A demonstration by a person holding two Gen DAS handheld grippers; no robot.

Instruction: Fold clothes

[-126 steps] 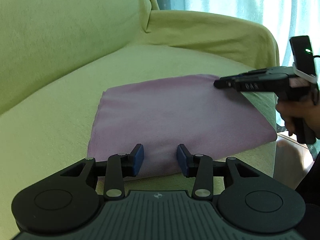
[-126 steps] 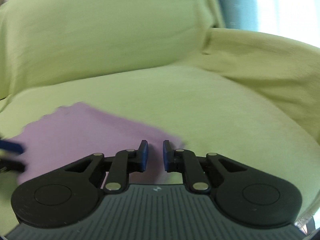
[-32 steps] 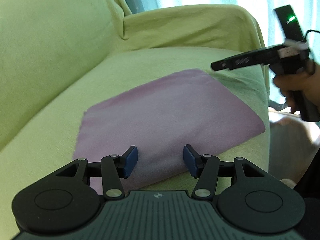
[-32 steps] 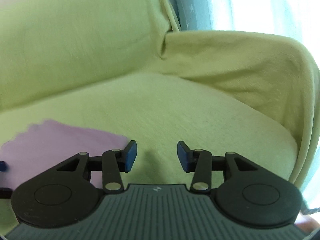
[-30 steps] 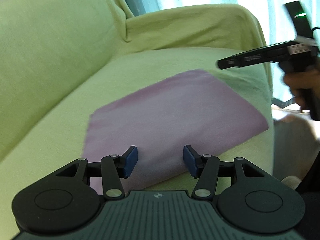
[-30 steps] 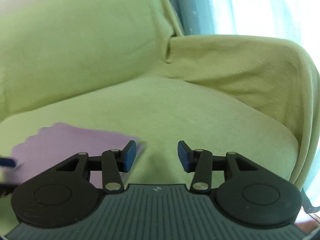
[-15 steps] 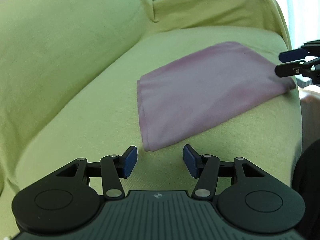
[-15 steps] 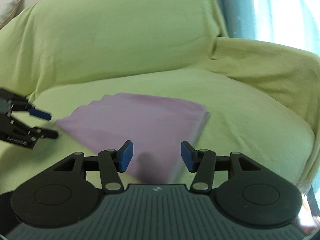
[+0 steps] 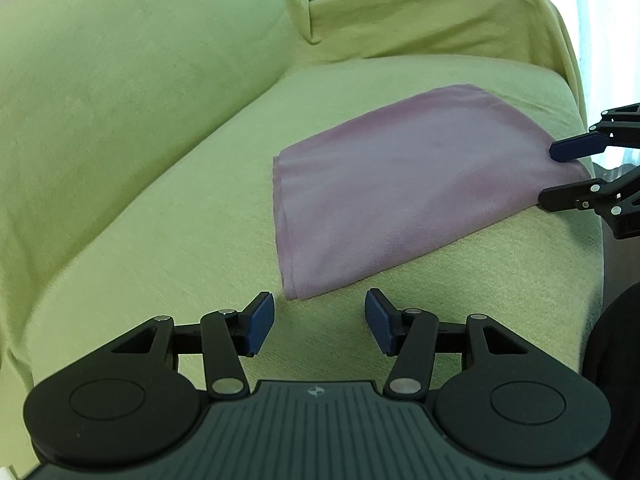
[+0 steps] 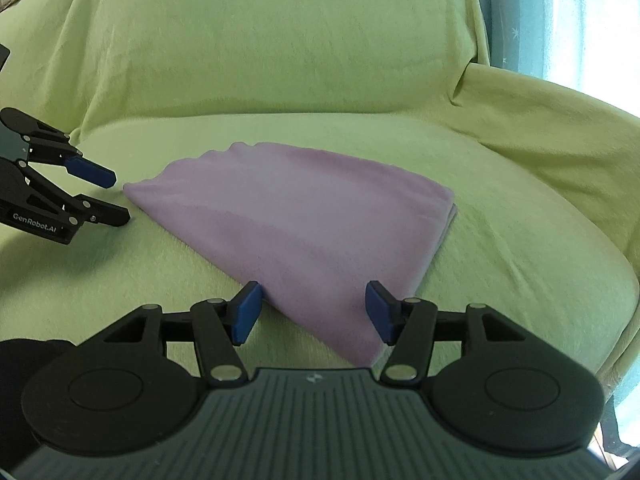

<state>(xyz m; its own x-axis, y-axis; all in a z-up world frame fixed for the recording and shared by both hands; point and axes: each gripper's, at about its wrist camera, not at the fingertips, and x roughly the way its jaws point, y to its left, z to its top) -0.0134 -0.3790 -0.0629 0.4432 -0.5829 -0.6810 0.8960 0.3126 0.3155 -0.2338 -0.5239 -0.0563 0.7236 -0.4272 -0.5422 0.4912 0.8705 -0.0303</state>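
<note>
A folded purple cloth (image 9: 400, 184) lies flat on the green sofa seat. My left gripper (image 9: 318, 314) is open and sits just short of the cloth's near corner, with nothing between its fingers. In the right wrist view the cloth (image 10: 304, 224) spreads ahead. My right gripper (image 10: 314, 304) is open, its fingers either side of the cloth's nearest corner, not closed on it. Each gripper shows in the other's view: the right gripper (image 9: 560, 174) at the cloth's right corner, the left gripper (image 10: 116, 196) beside its left corner.
The green-covered sofa has a backrest (image 10: 280, 52) behind the cloth and an armrest (image 10: 552, 120) to the right. A pale blue curtain (image 10: 520, 12) hangs beyond. The seat's front edge (image 9: 596, 264) drops off near a person's dark clothing (image 9: 616, 340).
My left gripper backed off the cloth to just short of its corner. My right gripper, nearly shut earlier, opened, left the far corner and swung round to the corner nearest the seat's front edge.
</note>
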